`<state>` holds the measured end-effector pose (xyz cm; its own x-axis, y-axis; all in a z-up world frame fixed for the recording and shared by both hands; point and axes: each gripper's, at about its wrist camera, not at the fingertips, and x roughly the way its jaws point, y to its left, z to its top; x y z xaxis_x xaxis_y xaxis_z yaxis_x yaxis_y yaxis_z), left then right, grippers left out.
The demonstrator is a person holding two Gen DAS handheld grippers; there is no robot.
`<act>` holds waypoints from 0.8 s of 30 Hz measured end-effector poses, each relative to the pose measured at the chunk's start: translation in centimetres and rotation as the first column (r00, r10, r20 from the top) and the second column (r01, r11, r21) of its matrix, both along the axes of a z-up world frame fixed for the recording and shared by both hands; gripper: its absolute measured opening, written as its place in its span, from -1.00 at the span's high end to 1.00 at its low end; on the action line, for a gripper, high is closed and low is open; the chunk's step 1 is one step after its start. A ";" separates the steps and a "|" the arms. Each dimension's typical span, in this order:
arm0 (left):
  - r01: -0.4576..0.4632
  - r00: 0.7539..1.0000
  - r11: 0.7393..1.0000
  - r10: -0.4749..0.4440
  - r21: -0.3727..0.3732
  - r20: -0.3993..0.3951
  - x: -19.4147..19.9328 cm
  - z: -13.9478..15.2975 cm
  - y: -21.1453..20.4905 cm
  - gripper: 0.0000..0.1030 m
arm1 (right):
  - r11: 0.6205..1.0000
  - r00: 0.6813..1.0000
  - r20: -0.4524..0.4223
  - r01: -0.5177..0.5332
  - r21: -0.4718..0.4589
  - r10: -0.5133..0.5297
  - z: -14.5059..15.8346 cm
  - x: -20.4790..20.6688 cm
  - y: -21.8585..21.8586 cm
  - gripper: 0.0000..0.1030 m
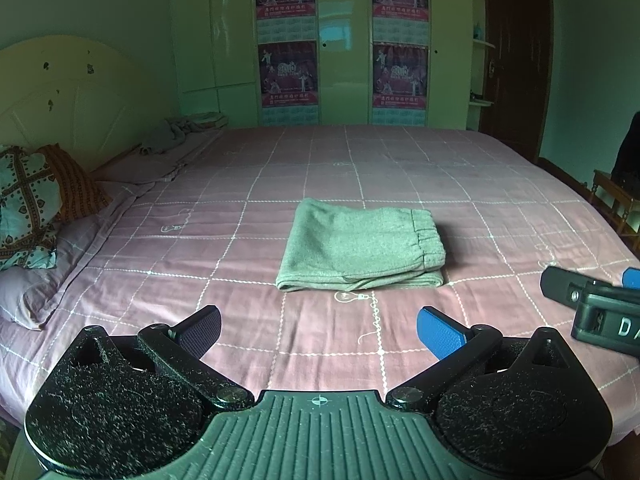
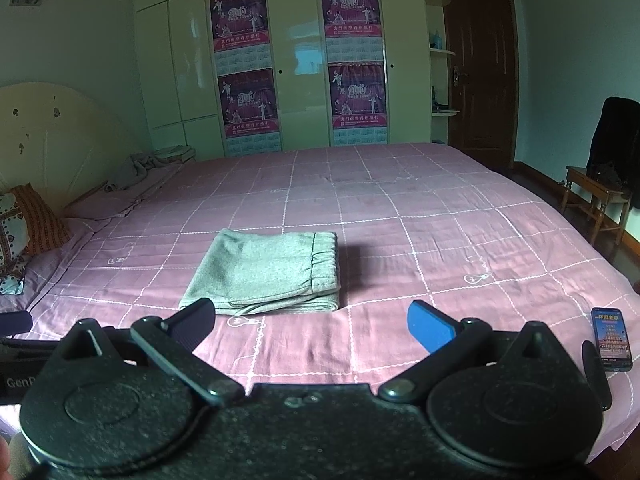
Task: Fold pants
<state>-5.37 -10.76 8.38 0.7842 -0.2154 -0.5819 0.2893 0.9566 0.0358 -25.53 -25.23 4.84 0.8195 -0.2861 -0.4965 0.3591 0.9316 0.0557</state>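
Grey pants (image 1: 360, 246) lie folded into a neat rectangle on the pink checked bed (image 1: 400, 168), waistband to the right. They also show in the right wrist view (image 2: 266, 270). My left gripper (image 1: 320, 330) is open and empty, hovering over the bed short of the pants. My right gripper (image 2: 310, 326) is open and empty too, just short of the pants' near edge. The right gripper's fingers (image 1: 560, 286) show at the right edge of the left wrist view.
Pillows (image 1: 28, 200) and a rumpled grey blanket (image 1: 176, 132) lie at the left by the headboard. A phone (image 2: 612, 338) lies on the bed at the right. A wooden chair (image 2: 596, 196) with dark clothing stands to the right. A wardrobe (image 2: 296, 60) stands behind.
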 end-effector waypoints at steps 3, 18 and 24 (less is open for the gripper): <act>-0.007 1.000 1.000 0.007 -0.010 0.003 0.0 0.1 0.1 -1.00 | 1.000 1.000 -0.002 0.001 -0.009 -0.001 -0.1 0.0 0.1 -0.99; -0.017 1.000 1.000 0.018 -0.020 0.004 0.3 -0.1 0.1 -1.00 | 1.000 1.000 -0.009 -0.003 0.002 0.003 -0.3 0.0 0.0 -0.99; -0.023 1.000 0.999 0.023 -0.025 0.011 0.3 0.1 0.2 -1.00 | 1.000 1.000 -0.015 -0.012 -0.001 0.012 -0.2 0.0 0.0 -0.99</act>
